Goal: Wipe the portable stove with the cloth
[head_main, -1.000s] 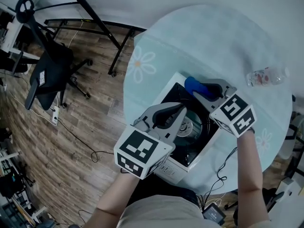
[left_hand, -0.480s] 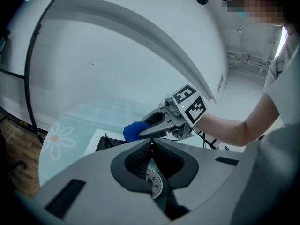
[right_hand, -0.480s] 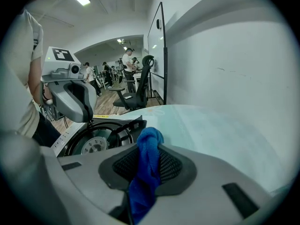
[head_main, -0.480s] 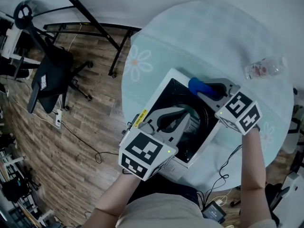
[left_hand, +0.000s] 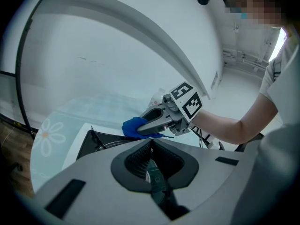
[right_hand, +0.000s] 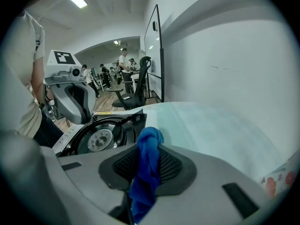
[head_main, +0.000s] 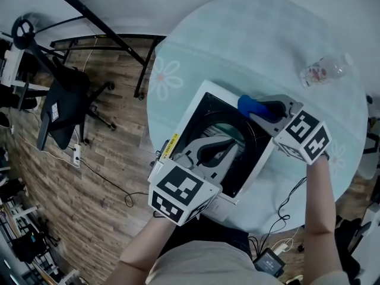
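The portable stove (head_main: 197,122) sits right under both grippers. The blue cloth (right_hand: 149,142) is pinched tight in the right gripper (head_main: 261,110), bunched out past its tips and pressed on the stove's far edge. The left gripper (head_main: 222,148) has its jaws together on nothing and is parked over the near side, burner (right_hand: 101,139) just ahead of its tips, steadying things I'd guess. Wiping looks barely under way: only that far edge is getting cloth, so the burner ring and near side are left. Versus a second ago, the cloth slid a bit along that edge, and the left gripper backed off, uncovering a yellow sticker (head_main: 170,146) beside it.
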The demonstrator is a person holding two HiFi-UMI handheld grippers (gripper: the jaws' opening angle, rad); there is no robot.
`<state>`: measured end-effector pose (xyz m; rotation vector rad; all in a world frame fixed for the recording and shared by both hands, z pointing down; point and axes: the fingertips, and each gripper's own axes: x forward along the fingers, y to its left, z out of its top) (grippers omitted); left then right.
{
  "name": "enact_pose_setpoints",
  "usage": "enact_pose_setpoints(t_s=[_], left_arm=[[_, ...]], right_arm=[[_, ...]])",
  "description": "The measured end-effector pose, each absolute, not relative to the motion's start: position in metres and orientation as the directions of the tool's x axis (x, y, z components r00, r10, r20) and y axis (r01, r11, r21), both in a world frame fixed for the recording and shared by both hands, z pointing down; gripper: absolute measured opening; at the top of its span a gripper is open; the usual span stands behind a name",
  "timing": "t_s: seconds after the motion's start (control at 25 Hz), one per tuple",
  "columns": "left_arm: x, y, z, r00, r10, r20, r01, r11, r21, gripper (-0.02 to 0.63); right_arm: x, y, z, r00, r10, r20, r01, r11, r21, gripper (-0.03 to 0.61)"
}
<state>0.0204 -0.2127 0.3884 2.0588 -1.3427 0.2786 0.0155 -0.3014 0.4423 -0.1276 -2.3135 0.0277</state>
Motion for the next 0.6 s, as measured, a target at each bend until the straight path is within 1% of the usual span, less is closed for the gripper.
enact_pose_setpoints(t_s=[0.6], left_arm=[[0.034,-0.197,0.394,0.492,-0.706,0.510,-0.860,-0.306,0.408,0.028]], right_arm=[[0.051,-0.305,0.444,-0.659,0.091,0.747,0.043,0.996,-0.083,0.097]])
